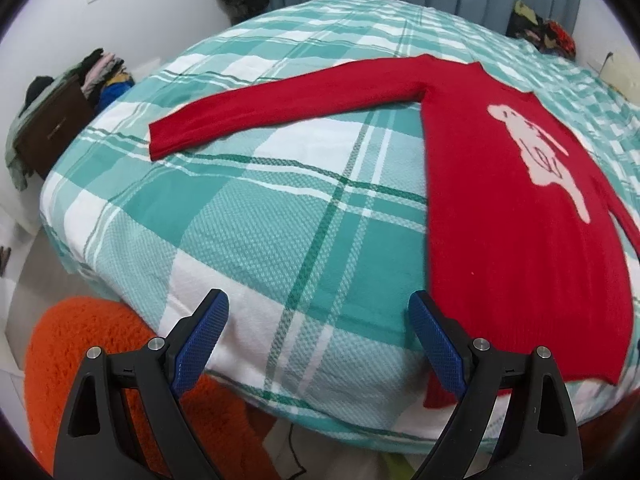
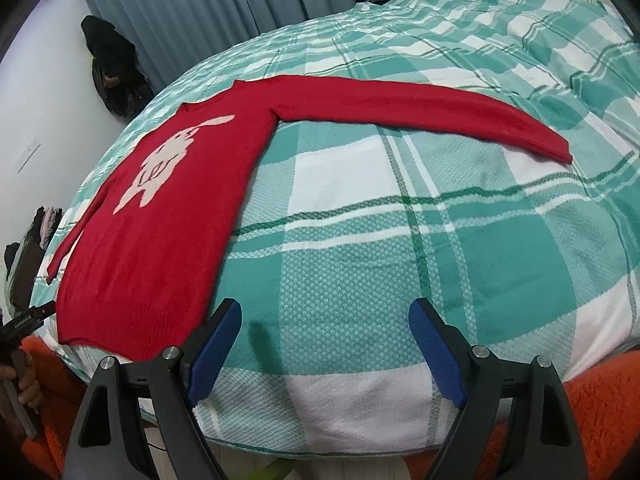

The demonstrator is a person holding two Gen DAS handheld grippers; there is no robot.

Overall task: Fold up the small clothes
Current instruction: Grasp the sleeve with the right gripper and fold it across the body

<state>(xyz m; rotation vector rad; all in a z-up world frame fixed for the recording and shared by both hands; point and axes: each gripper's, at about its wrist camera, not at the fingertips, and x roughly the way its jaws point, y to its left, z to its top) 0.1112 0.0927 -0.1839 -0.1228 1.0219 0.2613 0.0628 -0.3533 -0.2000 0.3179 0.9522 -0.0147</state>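
Note:
A red sweater [image 1: 512,220] with a pale animal figure on its chest lies flat on the teal-and-white checked bed cover [image 1: 280,220]. One sleeve [image 1: 280,104] stretches out to the left in the left wrist view, the other sleeve [image 2: 420,108] to the right in the right wrist view. My left gripper [image 1: 320,312] hangs open over the cover's near edge, just left of the sweater's hem. My right gripper [image 2: 326,316] stands open to the right of the red sweater [image 2: 160,240], above bare cover [image 2: 400,260]. Nothing is between either pair of blue pads.
An orange fluffy garment [image 1: 100,360] shows below the bed's near edge. Piles of clothes [image 1: 540,32] sit at the far end of the bed, and a brown stand with clothes [image 1: 56,120] is at the left. Blue curtains [image 2: 200,12] hang behind. A hand [image 2: 24,384] holds the other gripper's handle.

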